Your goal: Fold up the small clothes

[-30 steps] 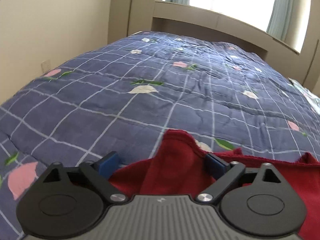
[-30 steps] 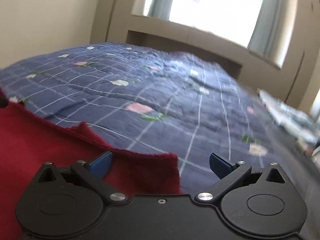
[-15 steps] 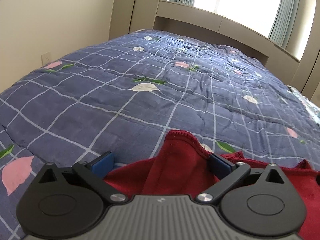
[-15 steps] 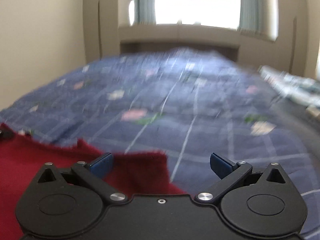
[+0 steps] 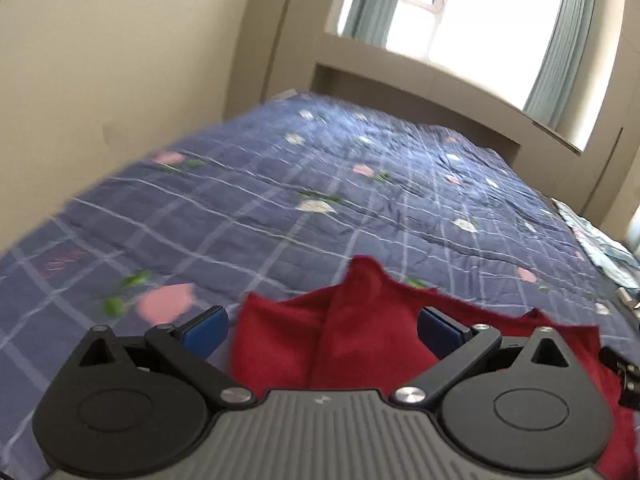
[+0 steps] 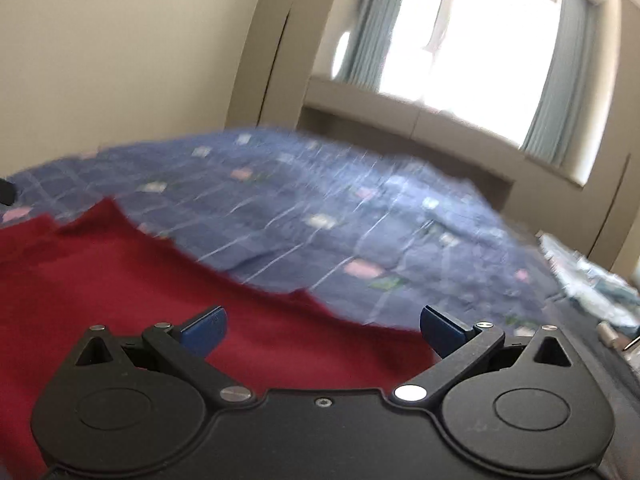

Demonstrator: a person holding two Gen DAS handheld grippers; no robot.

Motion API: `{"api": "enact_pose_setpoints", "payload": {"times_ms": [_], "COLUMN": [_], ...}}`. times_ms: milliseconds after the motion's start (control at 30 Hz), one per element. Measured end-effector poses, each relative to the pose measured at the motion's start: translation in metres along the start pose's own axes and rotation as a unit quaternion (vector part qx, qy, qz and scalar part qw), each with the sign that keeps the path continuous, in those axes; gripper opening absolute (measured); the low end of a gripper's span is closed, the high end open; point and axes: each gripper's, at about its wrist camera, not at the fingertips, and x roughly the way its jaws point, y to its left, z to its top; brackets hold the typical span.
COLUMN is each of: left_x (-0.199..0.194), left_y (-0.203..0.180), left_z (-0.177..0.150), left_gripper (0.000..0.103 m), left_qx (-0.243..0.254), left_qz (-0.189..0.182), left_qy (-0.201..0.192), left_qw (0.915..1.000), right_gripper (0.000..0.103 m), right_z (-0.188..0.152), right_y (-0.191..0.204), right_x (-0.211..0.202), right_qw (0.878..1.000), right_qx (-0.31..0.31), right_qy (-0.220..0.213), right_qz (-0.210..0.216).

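So both grippers are low over the bed, which has a blue-purple quilt with a white grid and little pink and white flower prints; the red garment is lying on the near part of it, closest to the cameras.

Left gripper: jaws are spread wide, both blue fingertips clearly apart; a rumpled bunch of the red cloth sits in the gap between them, with a pointy fold sticking up toward the far end of the bed; the right-side pad looks like it's right against the fabric, the left-side one sits just beside the cloth's edge over bare quilt; nothing is pinched.

Right gripper: also wide open; in its view the red garment spreads flat across the left and lower part, and its edge runs diagonally down to the right, ending just by the right-hand fingertip; whether the pads actually touch the cloth, I can't tell.

Background: a cream wall on the left, a window with pale blue-green curtains behind the bed; some light patterned fabric piled at the right edge of the bed. The right wrist view is pretty smeary, so the quilt detail there is mush.
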Motion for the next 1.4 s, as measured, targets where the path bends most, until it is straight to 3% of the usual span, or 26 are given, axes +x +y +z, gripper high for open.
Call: {"api": "enact_pose_setpoints", "payload": {"times_ms": [100,233,433,600,733,1033,1400], "left_x": [-0.016,-0.013,-0.010,-0.006,-0.006,-0.008,-0.008], "left_y": [0.017,0.036,0.033,0.022,0.024,0.027,0.031], "left_z": [-0.023,-0.052,-0.072,-0.085,-0.087,-0.090,-0.091], "left_gripper": [0.103,0.103,0.103,0.103,0.103,0.103,0.103], "left_qx": [-0.030,-0.059,-0.013,0.023,0.017,0.019,0.014], "left_qz": [0.004,0.011,0.026,0.048,0.042,0.035,0.025], "left_qy": [-0.015,-0.001,-0.019,-0.028,-0.031,-0.034,-0.038], "left_qw": [0.9994,0.9982,0.9994,0.9982,0.9985,0.9986,0.9989], "right_gripper": [0.102,0.102,0.102,0.102,0.102,0.102,0.102], "right_z": [0.010,0.020,0.008,-0.003,-0.003,-0.009,-0.060], "right_y": [0.022,0.038,0.050,0.054,0.058,0.077,0.107], "right_x": [0.025,0.059,0.083,0.081,0.079,0.017,-0.065], "right_qw": [0.999,0.998,0.997,0.997,0.997,0.998,0.999], "right_qx": [-0.003,-0.004,-0.015,-0.018,-0.033,-0.048,-0.015], "right_qy": [0.038,0.052,0.073,0.057,0.053,0.029,0.020], "right_qz": [-0.003,-0.021,-0.032,-0.039,-0.049,-0.037,-0.029]}}
